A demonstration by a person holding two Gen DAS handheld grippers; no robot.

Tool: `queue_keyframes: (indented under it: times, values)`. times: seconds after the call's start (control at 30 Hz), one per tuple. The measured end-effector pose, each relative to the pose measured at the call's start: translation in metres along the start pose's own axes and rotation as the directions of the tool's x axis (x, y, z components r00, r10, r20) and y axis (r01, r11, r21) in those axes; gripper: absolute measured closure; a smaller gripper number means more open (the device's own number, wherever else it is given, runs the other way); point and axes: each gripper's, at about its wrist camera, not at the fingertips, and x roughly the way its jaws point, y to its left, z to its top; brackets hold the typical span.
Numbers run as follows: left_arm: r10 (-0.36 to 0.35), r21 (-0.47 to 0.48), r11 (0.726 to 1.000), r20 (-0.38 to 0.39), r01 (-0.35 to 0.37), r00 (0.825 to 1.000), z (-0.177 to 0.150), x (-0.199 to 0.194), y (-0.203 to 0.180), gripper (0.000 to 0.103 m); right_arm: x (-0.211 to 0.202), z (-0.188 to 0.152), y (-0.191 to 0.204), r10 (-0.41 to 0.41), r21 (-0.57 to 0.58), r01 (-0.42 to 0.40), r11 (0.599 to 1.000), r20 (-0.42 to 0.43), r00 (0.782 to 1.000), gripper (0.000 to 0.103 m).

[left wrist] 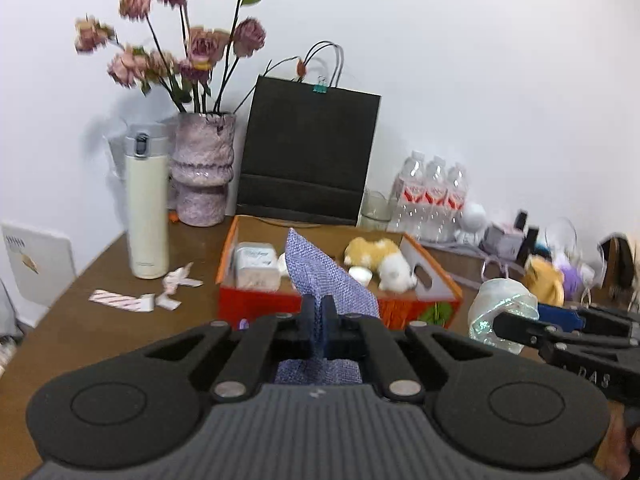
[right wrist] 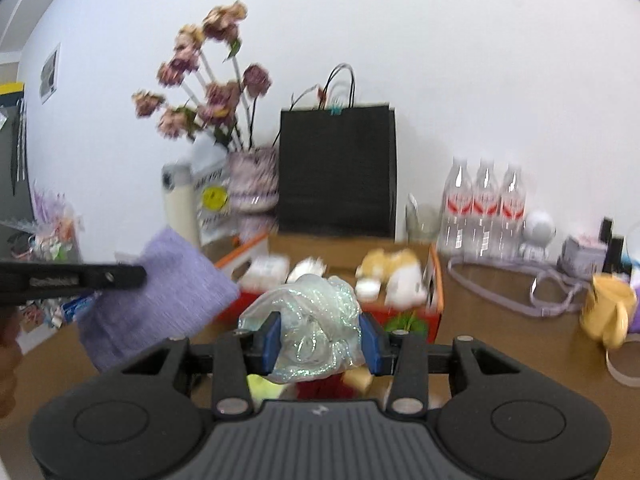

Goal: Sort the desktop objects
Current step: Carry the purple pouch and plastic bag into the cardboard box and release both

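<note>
My left gripper (left wrist: pixel 319 312) is shut on a lilac woven cloth (left wrist: pixel 324 276), which sticks up between its fingers above the brown table; from the right wrist the same cloth (right wrist: pixel 168 284) hangs at the left under the left gripper (right wrist: pixel 138 272). My right gripper (right wrist: pixel 320 340) is shut on a crumpled iridescent clear wrap (right wrist: pixel 316 320); the left wrist view shows that wrap (left wrist: pixel 500 312) at the right with the right gripper (left wrist: pixel 500 326) on it. Just behind both stands an orange box (left wrist: pixel 440 280) holding a plush dog (left wrist: pixel 380 260) and a white jar (left wrist: pixel 256 264).
A cream flask (left wrist: pixel 146 208), a vase of dried roses (left wrist: pixel 202 172) and a black paper bag (left wrist: pixel 308 152) line the wall. Three water bottles (right wrist: pixel 484 208), a white figurine (right wrist: pixel 538 232), a lilac strap (right wrist: pixel 520 300) and a yellow plush (right wrist: pixel 608 312) sit right. Paper scraps (left wrist: pixel 136 300) lie left.
</note>
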Motion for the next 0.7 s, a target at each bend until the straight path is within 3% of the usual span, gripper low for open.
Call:
queue_keyframes:
  times: [0.13, 0.23, 0.3, 0.4, 0.5, 0.53, 0.6, 0.7]
  values:
    - [-0.009, -0.035, 0.999, 0.014, 0.009, 1.000, 0.040, 0.048, -0.001, 0.099, 0.042, 0.040, -0.016, 0.003, -0.027, -0.003, 1.000, -0.005, 1.000, 0.063]
    - [-0.012, -0.060, 0.998, 0.009, 0.013, 1.000, 0.064, 0.097, -0.003, 0.099, 0.092, 0.070, -0.033, 0.013, -0.008, -0.014, 1.000, -0.087, 0.996, 0.063]
    - [-0.004, -0.112, 0.994, -0.033, 0.000, 0.999, 0.066, 0.143, 0.002, 0.099, 0.131, 0.084, -0.046, -0.012, 0.016, 0.015, 1.000, -0.165, 0.986, 0.063]
    - [-0.028, -0.242, 0.970, -0.162, -0.012, 0.986, 0.050, 0.211, 0.020, 0.099, 0.192, 0.090, -0.063, -0.053, 0.055, 0.076, 0.996, -0.336, 0.940, 0.063]
    - [0.017, -0.172, 0.982, -0.321, -0.076, 0.947, 0.032, 0.258, 0.018, 0.099, 0.240, 0.078, -0.076, -0.042, 0.074, 0.088, 0.993, -0.475, 0.879, 0.063]
    - [0.030, -0.170, 0.981, -0.346, -0.093, 0.938, 0.027, 0.266, 0.018, 0.098, 0.255, 0.072, -0.076, -0.044, 0.064, 0.091, 0.994, -0.518, 0.854, 0.063]
    - [0.030, -0.160, 0.982, -0.367, -0.095, 0.930, 0.021, 0.274, 0.015, 0.097, 0.271, 0.063, -0.073, -0.067, 0.037, 0.105, 0.994, -0.553, 0.830, 0.063]
    - [0.093, -0.070, 0.989, -0.363, -0.127, 0.927, 0.018, 0.278, 0.004, 0.095, 0.283, 0.054, -0.063, -0.108, -0.024, 0.116, 0.993, -0.593, 0.798, 0.057]
